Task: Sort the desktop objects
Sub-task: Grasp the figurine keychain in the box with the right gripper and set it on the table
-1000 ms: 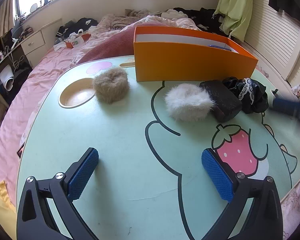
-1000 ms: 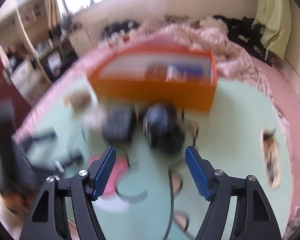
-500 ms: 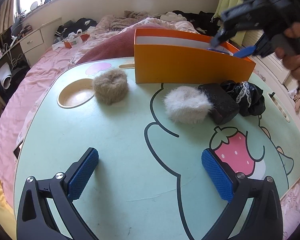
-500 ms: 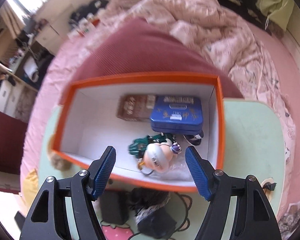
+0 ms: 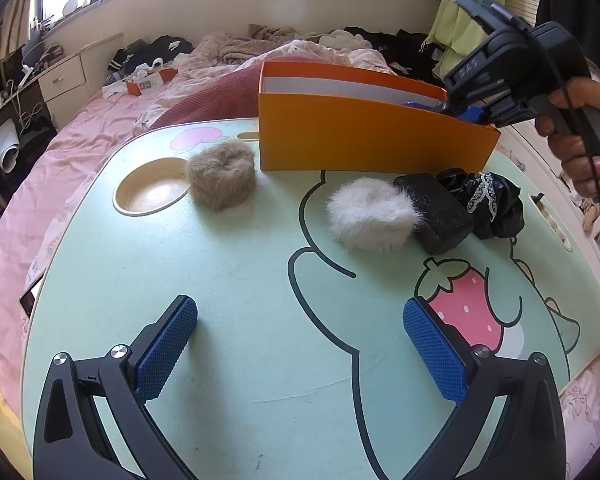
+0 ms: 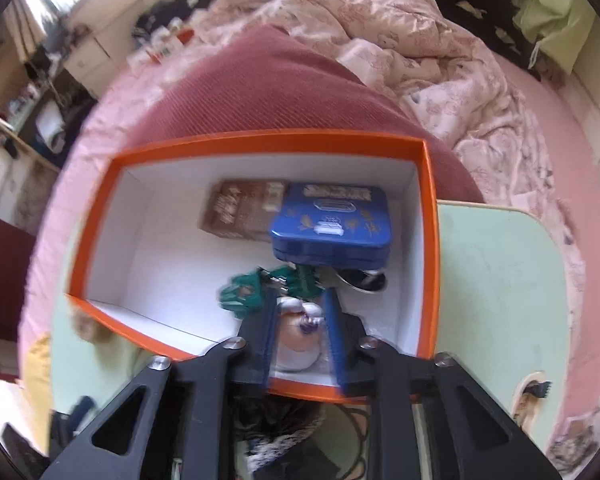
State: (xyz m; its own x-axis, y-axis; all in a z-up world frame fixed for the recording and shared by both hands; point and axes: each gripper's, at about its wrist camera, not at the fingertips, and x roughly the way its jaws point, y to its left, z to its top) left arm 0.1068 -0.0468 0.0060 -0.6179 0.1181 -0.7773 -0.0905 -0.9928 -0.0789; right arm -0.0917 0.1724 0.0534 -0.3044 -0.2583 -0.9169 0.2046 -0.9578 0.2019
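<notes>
Orange cardboard box: only my right wrist view looks inside, where my right claw is clenched on a small white figure keychain beside a blue tin and brown packet. My left view shows the outside wall only, plus a tan scrunchie, white scrunchie and black pouch on the mint tabletop. My left claw hangs released above it.

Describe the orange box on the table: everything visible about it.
The orange box is open-topped, apparently cardboard, with white inner walls. It stands upright at the table's far edge. Inside lie a blue tin, a brown packet and a green-and-white keychain figure; the right claw reaches in, shut on that figure.
</notes>
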